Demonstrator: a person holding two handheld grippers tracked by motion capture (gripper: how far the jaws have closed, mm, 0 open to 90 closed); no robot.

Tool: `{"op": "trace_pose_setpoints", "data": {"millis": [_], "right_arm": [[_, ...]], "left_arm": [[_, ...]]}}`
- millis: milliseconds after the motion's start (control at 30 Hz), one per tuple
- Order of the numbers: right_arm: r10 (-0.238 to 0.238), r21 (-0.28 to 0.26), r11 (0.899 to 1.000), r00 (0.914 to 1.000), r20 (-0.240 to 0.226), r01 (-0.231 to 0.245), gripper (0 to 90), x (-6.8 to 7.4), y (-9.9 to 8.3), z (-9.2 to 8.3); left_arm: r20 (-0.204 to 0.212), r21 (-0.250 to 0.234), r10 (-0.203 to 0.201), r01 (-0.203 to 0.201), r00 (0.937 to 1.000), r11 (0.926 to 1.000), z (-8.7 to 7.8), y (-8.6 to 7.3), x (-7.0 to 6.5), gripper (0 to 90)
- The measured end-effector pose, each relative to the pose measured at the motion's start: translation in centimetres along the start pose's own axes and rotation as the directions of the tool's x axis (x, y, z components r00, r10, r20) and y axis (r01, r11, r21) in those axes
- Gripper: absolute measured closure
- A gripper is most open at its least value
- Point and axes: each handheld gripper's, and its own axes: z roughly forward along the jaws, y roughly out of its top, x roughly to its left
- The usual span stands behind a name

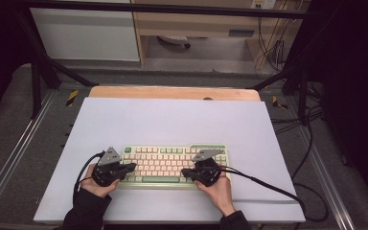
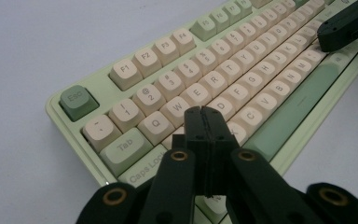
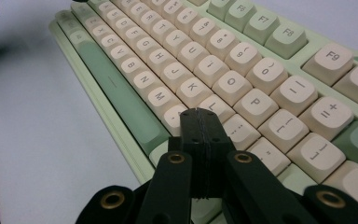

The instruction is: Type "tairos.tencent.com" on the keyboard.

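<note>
Overhead, pale-green keyboard with cream keycaps (image 1: 175, 165) lies on white sheet (image 1: 172, 120) over wooden table (image 1: 172, 92); left gripper (image 1: 133, 166) at its left end, right gripper (image 1: 184, 171) at its right part, tips facing each other over keys

Left gripper view: left gripper (image 2: 201, 111) clenched, jaws pressed together, holding nothing, tip over keyboard (image 2: 223, 79) around home row beside Caps Lock; right gripper tip (image 2: 345, 29) farther along

Right gripper view: right gripper (image 3: 196, 113) likewise clenched and empty, tip above keyboard (image 3: 205, 70) just below L key, green spacebar (image 3: 116, 88) to its left
</note>
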Motion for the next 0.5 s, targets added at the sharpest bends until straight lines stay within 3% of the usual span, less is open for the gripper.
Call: {"op": "trace_pose_setpoints", "data": {"millis": [500], "right_arm": [[-0.01,-0.024,1.0,0.9995,0.029,0.01,90.0,-0.2,0.6,-1.8]], "left_arm": [[0.002,-0.003,0.003,-0.003,1.0,1.0,-0.1,0.0,0.0,89.8]]}}
